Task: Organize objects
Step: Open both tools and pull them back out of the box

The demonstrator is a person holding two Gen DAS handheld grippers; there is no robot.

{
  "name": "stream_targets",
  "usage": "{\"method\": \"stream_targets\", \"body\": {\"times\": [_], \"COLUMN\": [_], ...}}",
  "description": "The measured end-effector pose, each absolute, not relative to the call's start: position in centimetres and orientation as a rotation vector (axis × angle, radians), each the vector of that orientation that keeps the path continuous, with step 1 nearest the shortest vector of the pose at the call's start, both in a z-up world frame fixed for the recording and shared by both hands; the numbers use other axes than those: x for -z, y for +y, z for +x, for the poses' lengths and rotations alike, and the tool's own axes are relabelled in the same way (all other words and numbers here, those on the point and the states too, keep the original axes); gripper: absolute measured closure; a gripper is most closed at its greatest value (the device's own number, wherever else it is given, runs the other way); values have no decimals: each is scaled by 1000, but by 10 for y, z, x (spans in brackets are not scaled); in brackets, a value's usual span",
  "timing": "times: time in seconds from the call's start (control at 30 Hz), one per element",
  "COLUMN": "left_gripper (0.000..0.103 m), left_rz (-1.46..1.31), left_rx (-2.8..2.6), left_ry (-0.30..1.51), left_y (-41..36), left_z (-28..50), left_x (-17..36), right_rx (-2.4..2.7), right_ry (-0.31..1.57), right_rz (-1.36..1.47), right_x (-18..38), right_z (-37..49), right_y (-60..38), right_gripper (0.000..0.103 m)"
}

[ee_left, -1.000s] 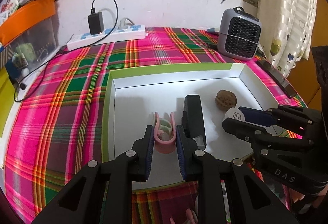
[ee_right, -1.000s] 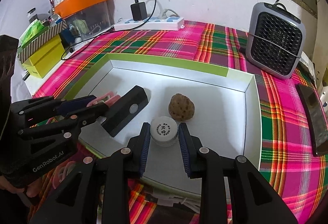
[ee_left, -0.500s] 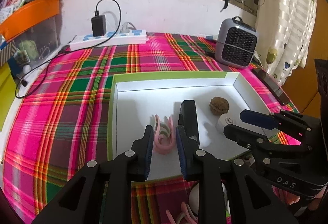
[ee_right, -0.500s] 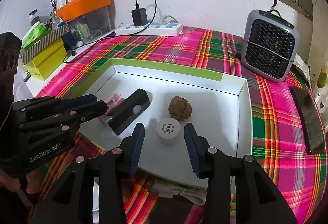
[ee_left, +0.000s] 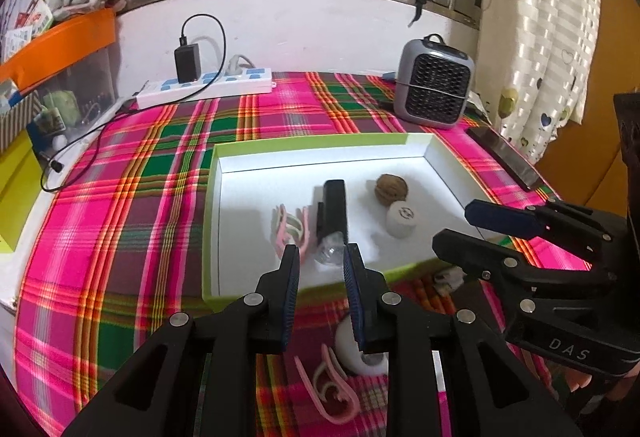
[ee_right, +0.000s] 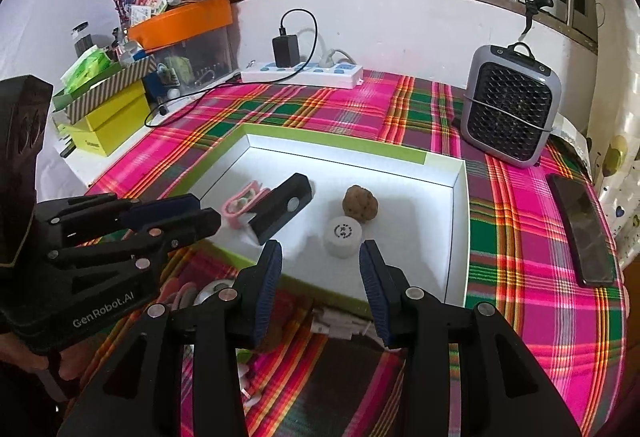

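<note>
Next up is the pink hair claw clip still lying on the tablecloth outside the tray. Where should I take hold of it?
Judging from the left wrist view, grip the pink hair claw clip across its two curved arms near the middle, coming down from above with the left hand-held gripper. It lies flat on the tablecloth, so its sides are the only opposing faces. A white round object sits close beside it.

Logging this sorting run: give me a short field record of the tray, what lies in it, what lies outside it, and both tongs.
container: green-rimmed white cardboard tray
in tray: pink plastic hair claw; black rectangular device; brown wrinkled walnut; white round cap
outside tray, near edge: second pink hair claw; white round object
left tongs: jaws slightly apart, empty
right tongs: open, empty
surface: pink-green plaid cloth
</note>
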State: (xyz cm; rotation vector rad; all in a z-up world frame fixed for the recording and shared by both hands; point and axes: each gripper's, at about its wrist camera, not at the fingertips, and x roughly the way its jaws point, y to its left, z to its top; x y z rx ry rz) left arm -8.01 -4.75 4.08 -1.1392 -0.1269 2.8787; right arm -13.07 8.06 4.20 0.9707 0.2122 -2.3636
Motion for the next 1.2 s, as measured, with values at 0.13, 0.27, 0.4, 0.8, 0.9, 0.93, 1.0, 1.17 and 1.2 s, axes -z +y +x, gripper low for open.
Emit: {"method": "stream_targets", "body": {"times": [0.13, 0.27, 0.4, 0.8, 0.9, 0.93, 1.0, 1.17, 1.2], "left_gripper": [82, 82, 82, 82, 82, 82, 82, 82, 82], "left_rz": [-1122, -1105, -1094, -1080, -1081, -1081, -1083, -1095, -1098], "left_rx": [-2878, -2877, -2874, -2868, -2864, -2863, -2863, -2855, -2854], "left_ry": [-115, -108, -96, -90, -90, -91, -89, -96, -99], "left_y": [-43, -40, -37, -31, -30, -30, -29, -30, -30], "left_z": [-70, -61, -54, -43, -41, -40, -39, -38, -38], "left_x": [-45, -49, -51, -53, -53, -53, -52, -48, -46], "right_rx": [2359, 2350, 2347, 2344, 2343, 2343, 2343, 2345, 2345], "right_ry": [216, 223, 225, 227, 225, 223, 222, 217, 216], "right_rz": [953, 940, 931, 910, 906, 908, 909, 915, 917], "right_x": [-46, -48, -49, -52, -52, -51, -50, -47, -46], "right_z": [-122, -114, -107, -94, -92, -91, -91, -91, -91], "right_y": [82, 82, 83, 87, 90, 91, 93, 98, 100], "right_gripper": [61, 61, 61, 61, 61, 61, 61, 61, 61]}}
